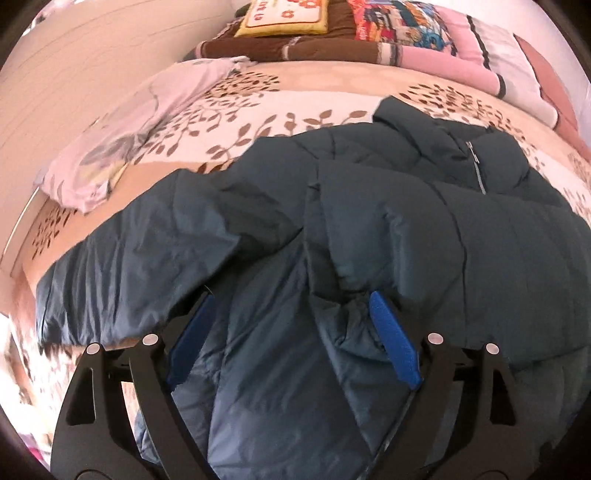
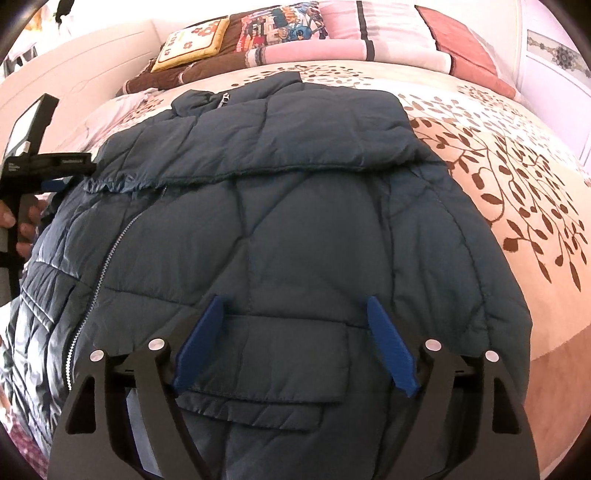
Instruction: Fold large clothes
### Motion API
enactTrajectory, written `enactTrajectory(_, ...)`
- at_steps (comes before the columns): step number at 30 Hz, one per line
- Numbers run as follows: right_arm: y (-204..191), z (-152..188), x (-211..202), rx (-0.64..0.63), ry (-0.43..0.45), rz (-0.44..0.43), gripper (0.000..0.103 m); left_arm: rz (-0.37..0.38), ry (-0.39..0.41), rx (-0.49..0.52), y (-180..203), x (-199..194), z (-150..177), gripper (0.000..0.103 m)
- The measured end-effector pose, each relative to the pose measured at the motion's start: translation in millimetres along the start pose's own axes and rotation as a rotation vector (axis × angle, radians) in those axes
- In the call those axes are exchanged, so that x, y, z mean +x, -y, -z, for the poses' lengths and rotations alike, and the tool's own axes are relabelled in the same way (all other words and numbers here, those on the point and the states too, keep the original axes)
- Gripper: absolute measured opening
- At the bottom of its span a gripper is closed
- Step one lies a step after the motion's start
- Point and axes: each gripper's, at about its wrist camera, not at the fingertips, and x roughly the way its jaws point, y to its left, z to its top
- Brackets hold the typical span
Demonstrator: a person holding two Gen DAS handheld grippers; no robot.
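A dark teal quilted puffer jacket (image 1: 388, 229) lies spread on the bed, collar and zipper away from me. One sleeve is folded across its chest in the right wrist view (image 2: 295, 147). My left gripper (image 1: 291, 299) is open, its blue pads either side of a bunched fold of jacket near the hem. My right gripper (image 2: 295, 302) is open just above the jacket's flap pocket (image 2: 269, 354), pads apart over the fabric. The left gripper's body (image 2: 33, 162), held by a hand, shows at the left edge of the right wrist view.
The bed (image 2: 517, 184) has a cream cover with brown leaf print. A crumpled pale lilac garment (image 1: 122, 140) lies at the left. Pillows and folded blankets (image 1: 332, 33) are stacked at the head. A white wall panel (image 1: 74, 74) runs along the left.
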Motion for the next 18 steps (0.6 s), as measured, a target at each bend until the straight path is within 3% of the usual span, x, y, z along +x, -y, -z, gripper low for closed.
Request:
enactTrajectory(8, 0.4, 1.9, 2.0, 0.007, 0.026, -0.017, 0.084, -0.002, 0.047, 0.077, -4.1, -36.1, 50.7, 0.085)
enactTrajectory(15, -2.5, 3.0, 1.7, -0.007, 0.03, -0.017, 0.086, 0.073, -0.051, 0.056, -13.3, -50.1, 90.1, 0.085)
enactTrajectory(18, -5.5, 4.4, 1.3, -0.019, 0.033, 0.0, 0.087, 0.074, -0.051, 0.054, -16.3, -54.0, 99.5, 0.085)
